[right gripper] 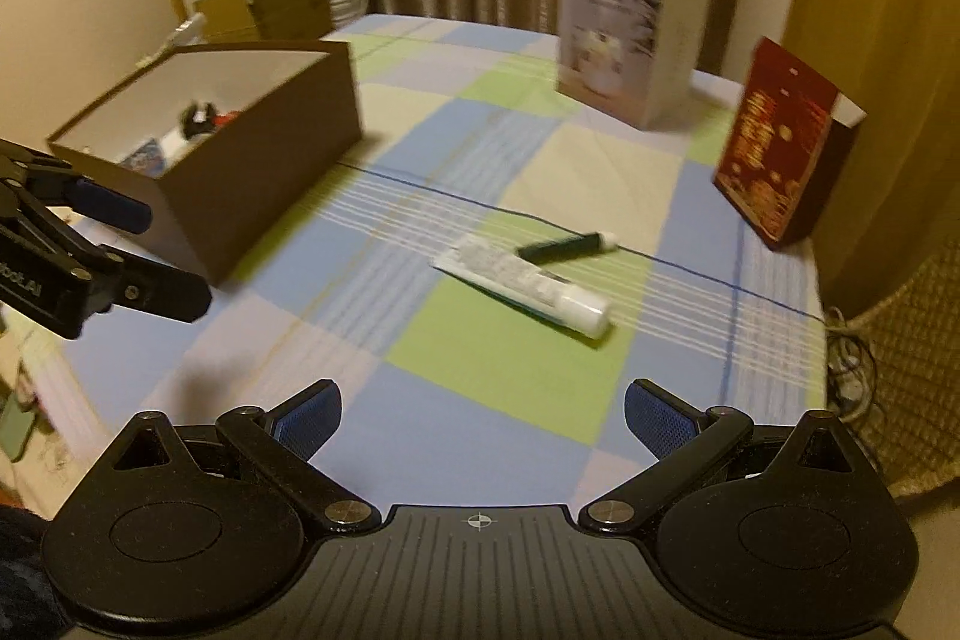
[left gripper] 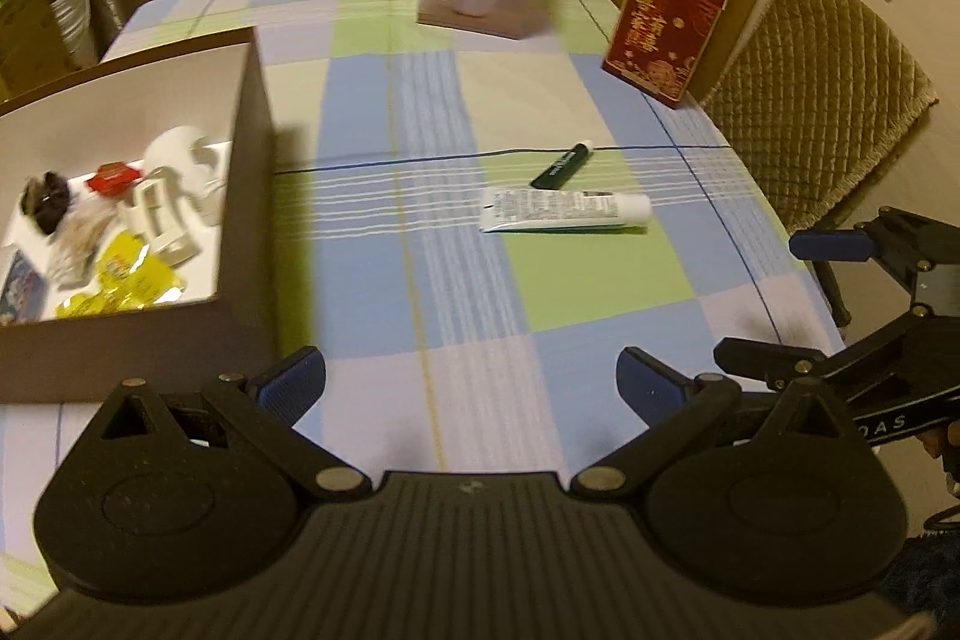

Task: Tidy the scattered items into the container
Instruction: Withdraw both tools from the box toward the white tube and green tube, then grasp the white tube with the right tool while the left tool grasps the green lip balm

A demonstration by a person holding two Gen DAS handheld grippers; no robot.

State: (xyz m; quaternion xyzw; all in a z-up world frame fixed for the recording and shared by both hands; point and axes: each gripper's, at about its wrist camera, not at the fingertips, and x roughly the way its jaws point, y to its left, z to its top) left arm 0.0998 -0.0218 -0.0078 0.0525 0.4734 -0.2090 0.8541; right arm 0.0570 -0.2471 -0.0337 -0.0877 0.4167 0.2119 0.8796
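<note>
Brown box (left gripper: 240, 196) holds assorted small items; left gripper (left gripper: 471, 388), right gripper (right gripper: 483, 421) agape, empty.

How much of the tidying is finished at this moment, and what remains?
Done: the brown box already holds several small items. In hand: nothing; the left tool and right tool are both open and empty. Left: the white tube and green pen lie on the tablecloth. Two cartons stand behind.

Plenty of bare tablecloth (right gripper: 480, 400) ahead of me before the white tube (right gripper: 528, 283) and green pen (right gripper: 564, 247). Brown box (right gripper: 240, 196) walls off my left; two upright cartons (right gripper: 624, 40) stand well behind.
</note>
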